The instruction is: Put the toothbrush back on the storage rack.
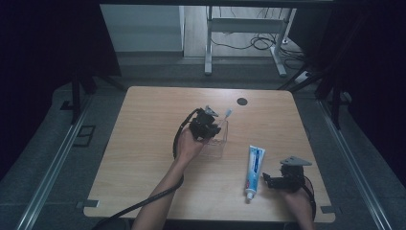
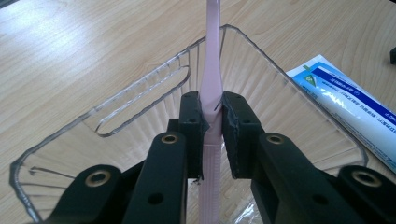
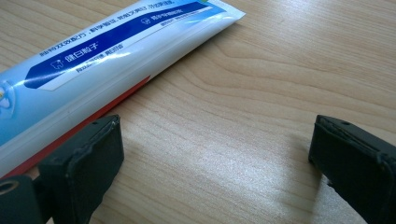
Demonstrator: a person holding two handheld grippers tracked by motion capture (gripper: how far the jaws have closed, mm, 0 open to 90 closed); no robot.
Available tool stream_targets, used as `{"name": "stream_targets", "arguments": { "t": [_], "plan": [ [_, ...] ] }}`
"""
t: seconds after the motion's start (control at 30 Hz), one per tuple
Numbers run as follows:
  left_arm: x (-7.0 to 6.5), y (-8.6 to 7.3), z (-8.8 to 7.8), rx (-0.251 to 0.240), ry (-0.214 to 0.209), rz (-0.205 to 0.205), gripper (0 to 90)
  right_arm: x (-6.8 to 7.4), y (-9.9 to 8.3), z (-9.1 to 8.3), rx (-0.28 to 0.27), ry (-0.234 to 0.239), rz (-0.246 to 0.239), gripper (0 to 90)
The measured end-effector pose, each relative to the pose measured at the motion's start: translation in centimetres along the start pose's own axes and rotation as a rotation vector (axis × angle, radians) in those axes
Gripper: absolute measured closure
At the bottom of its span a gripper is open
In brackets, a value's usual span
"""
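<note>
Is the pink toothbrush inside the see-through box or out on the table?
Inside. The toothbrush stands within the clear box, pinched by the left tool.

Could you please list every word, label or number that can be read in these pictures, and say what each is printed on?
Toothpaste tube, large white characters on the blue band: "健白殿子", as best it reads.
Same tube, small lines of Chinese print above and below that band: too small to read.
Same tube in the left gripper view: print too blurred to read.
No other readable text.

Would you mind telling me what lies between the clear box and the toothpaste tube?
Nothing: bare wooden table separates the clear box from the toothpaste tube, as the high view shows.
</note>
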State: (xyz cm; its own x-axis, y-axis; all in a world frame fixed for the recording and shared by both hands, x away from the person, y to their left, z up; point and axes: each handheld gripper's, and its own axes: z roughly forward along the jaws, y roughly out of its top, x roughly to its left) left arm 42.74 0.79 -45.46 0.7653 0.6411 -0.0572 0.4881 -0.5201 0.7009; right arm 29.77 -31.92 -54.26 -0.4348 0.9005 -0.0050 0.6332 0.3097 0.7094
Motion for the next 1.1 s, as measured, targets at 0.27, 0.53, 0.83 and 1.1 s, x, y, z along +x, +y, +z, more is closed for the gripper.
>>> {"name": "stream_targets", "arguments": {
  "t": [0.27, 0.53, 0.83, 1.1],
  "plan": [
    [-0.2, 0.1, 0.2, 0.003, 0.005, 0.006, 73.2, 0.0, 0.0, 0.0, 0.000, 0.001, 0.000, 2.8],
    [-0.2, 0.2, -0.2, -0.010, 0.009, 0.003, 65.2, 0.0, 0.0, 0.0, 0.000, 0.002, -0.002, 2.9],
    [-0.4, 0.8, -1.4, -0.029, 0.009, 0.005, 52.5, 0.0, 0.0, 0.0, 0.001, 0.002, -0.002, 2.8],
    [-0.6, 1.1, -2.3, -0.028, -0.004, 0.010, 38.7, 0.0, 0.0, 0.0, 0.001, 0.002, -0.002, 2.8]
  ]
}}
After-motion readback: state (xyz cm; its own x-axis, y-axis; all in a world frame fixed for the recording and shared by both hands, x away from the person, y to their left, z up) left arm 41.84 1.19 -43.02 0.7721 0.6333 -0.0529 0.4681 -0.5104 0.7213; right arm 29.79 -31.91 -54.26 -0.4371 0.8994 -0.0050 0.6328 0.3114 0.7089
